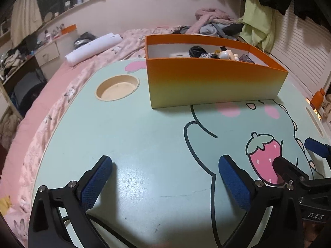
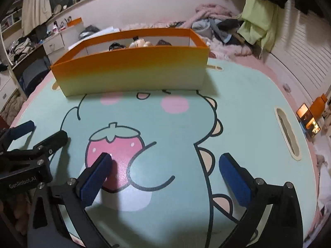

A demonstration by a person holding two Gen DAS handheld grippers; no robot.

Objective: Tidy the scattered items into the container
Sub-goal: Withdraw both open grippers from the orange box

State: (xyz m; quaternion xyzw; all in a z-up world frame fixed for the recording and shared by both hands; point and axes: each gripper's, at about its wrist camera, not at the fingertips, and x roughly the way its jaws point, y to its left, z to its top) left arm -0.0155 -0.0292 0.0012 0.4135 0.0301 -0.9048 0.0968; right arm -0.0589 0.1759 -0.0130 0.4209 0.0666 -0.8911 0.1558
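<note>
- Two views are given over a pale green surface (image 1: 144, 144), printed with a cartoon dinosaur and a pink strawberry (image 2: 115, 144), which is set on a bed covered by a pink floral quilt (image 1: 51, 107).
- An orange-to-yellow container (image 1: 213, 82) is seen standing toward the far side of the surface, its near wall upright and its top open.
- Several small items (image 1: 219, 54) are seen already inside the container, toward its right end in the left wrist view: a white figure, something dark and round, and a patterned piece; what each one is cannot be told.
- A round recessed cup holder (image 1: 117, 87) is shown in the surface, just left of the container, and a slot handle (image 2: 287, 132) is cut near the right edge.
- The left tool (image 1: 165, 163) is held low over the bare surface with its blue-padded jaws spread wide; nothing is between them.
- The right tool (image 2: 165, 161) is held just beside it, over the strawberry print, its jaws likewise spread wide and empty.
- Each tool is caught at the edge of the other's view, close together but apart.
</note>
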